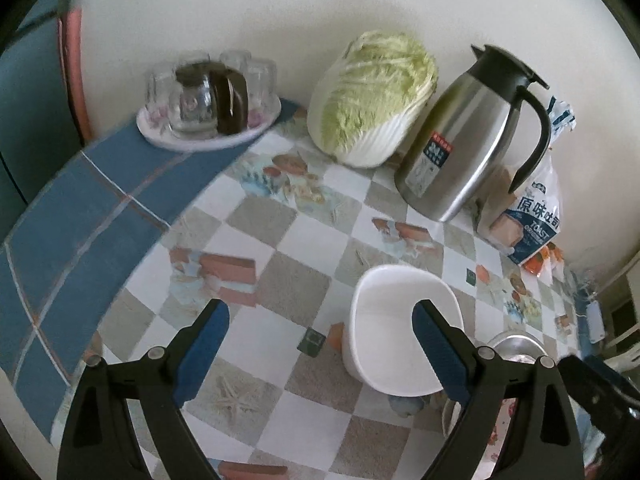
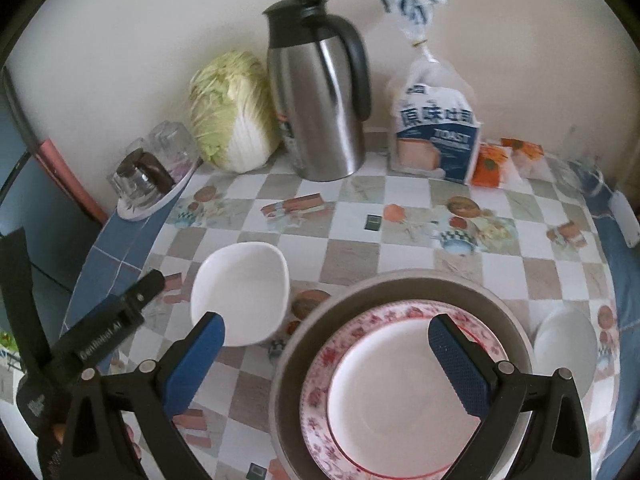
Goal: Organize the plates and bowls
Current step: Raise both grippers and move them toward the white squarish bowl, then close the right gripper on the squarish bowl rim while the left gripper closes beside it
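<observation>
Round surface [image 2: 352,256] under a checked, picture-printed cloth with a blue border, pushed against a cream wall. Along the wall stood a napa cabbage [image 2: 234,114], a steel thermos jug [image 2: 320,92] with black lid and handle, a bag of toast bread [image 2: 436,128] and small orange packets [image 2: 490,164]; at the far left edge a flowered tray [image 1: 208,128] carried upturned glasses and a dark-handled glass pot. Left tool [image 1: 320,344] hung just above the cloth, fingers wide apart and holding nothing; its right finger [image 1: 440,352] overlapped the white square bowl [image 1: 400,328], contact not clear. That bowl stood upright and empty, left of the plate stack. Right tool [image 2: 326,356] was likewise spread wide and empty, above a large grey dish [image 2: 304,336] that held a red-flowered plate [image 2: 320,392] with a plain white plate [image 2: 400,392] on top. A small white bowl [image 2: 564,344] sat just right of the grey dish, near the surface's edge.
</observation>
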A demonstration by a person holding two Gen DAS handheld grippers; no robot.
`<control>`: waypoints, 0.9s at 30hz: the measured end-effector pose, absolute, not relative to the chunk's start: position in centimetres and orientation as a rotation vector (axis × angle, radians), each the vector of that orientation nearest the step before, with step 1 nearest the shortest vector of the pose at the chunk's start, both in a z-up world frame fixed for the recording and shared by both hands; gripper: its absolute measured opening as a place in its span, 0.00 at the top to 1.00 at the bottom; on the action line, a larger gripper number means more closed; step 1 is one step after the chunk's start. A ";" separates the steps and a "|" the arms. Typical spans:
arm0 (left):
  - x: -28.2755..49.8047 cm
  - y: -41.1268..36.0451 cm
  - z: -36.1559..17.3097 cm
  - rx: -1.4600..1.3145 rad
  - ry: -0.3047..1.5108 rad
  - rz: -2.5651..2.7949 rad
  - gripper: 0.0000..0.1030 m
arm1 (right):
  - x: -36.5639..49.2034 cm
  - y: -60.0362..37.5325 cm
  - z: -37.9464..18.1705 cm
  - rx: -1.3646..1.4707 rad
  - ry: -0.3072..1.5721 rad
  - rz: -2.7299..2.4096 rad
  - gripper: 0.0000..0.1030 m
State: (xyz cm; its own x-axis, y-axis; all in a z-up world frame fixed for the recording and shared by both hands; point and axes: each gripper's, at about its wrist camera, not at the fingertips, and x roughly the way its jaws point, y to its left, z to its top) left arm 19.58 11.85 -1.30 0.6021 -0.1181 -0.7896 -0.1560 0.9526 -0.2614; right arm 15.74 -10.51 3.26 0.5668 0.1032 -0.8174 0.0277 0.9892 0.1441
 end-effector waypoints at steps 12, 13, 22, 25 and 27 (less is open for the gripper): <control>21.2 12.3 -4.0 -0.387 1.027 0.006 0.27 | 20.3 -8.3 1.5 0.109 1.057 0.039 0.37; 21.3 12.3 -4.3 -0.390 1.036 0.004 0.30 | 20.5 -8.0 0.9 0.106 1.073 0.040 0.40; 22.0 11.2 -6.4 -0.409 1.104 -0.040 0.53 | 21.5 -5.9 -2.5 0.089 1.144 0.059 0.66; 22.1 10.8 -7.0 -0.414 1.120 -0.052 0.55 | 21.8 -5.5 -3.3 0.093 1.155 0.071 0.75; 22.1 10.6 -7.3 -0.415 1.130 -0.060 0.60 | 21.9 -5.2 -3.6 0.089 1.163 0.072 0.83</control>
